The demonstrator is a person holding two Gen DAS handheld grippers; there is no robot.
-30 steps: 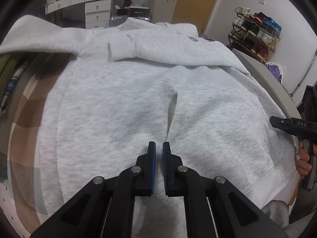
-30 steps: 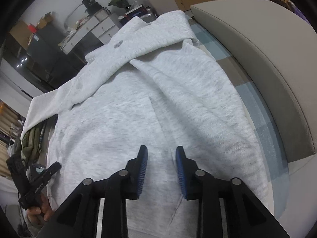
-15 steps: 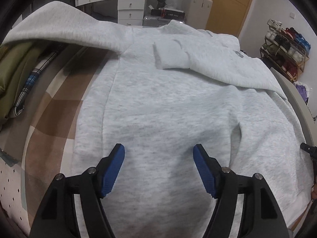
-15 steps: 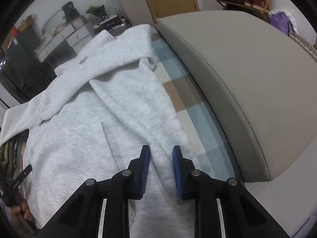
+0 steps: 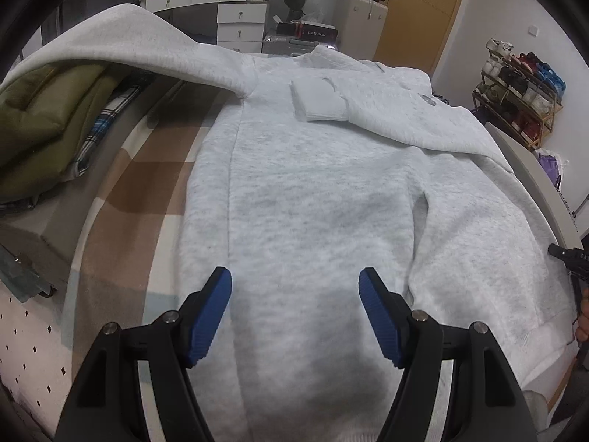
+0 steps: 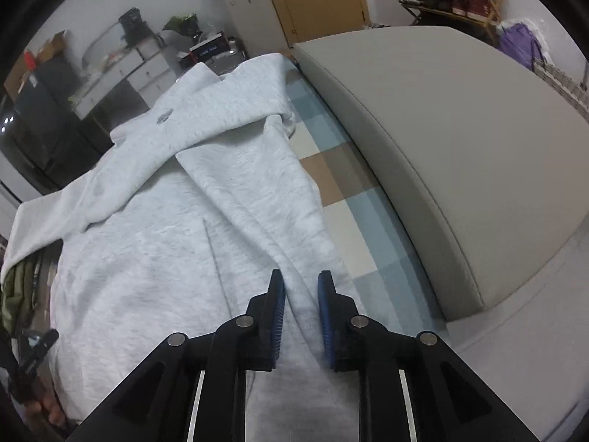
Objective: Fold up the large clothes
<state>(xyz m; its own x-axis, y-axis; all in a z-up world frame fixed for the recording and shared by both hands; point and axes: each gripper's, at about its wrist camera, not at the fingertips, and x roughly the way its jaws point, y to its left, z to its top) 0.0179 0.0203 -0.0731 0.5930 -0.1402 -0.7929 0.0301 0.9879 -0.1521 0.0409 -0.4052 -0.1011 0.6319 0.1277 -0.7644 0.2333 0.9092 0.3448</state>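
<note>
A large light-grey sweatshirt [image 5: 313,191] lies spread on a checked bed cover, one sleeve folded across its chest with the cuff [image 5: 318,101] on top. My left gripper [image 5: 294,294] is wide open and empty, above the sweatshirt's left lower part. In the right wrist view the sweatshirt [image 6: 165,243] fills the left half. My right gripper [image 6: 301,296] is partly open, its jaws on either side of the sweatshirt's right side edge near the hem; the fabric sits between the pads without being pinched.
A grey cushion [image 6: 441,154] runs along the right of the bed. Olive and plaid clothes [image 5: 48,125] are piled on the left under the other sleeve. White drawers [image 5: 228,11] and a shoe rack [image 5: 515,88] stand at the back.
My left gripper opened wide and shifted left over the sweatshirt. My right gripper moved right to the garment's right edge and narrowed a little.
</note>
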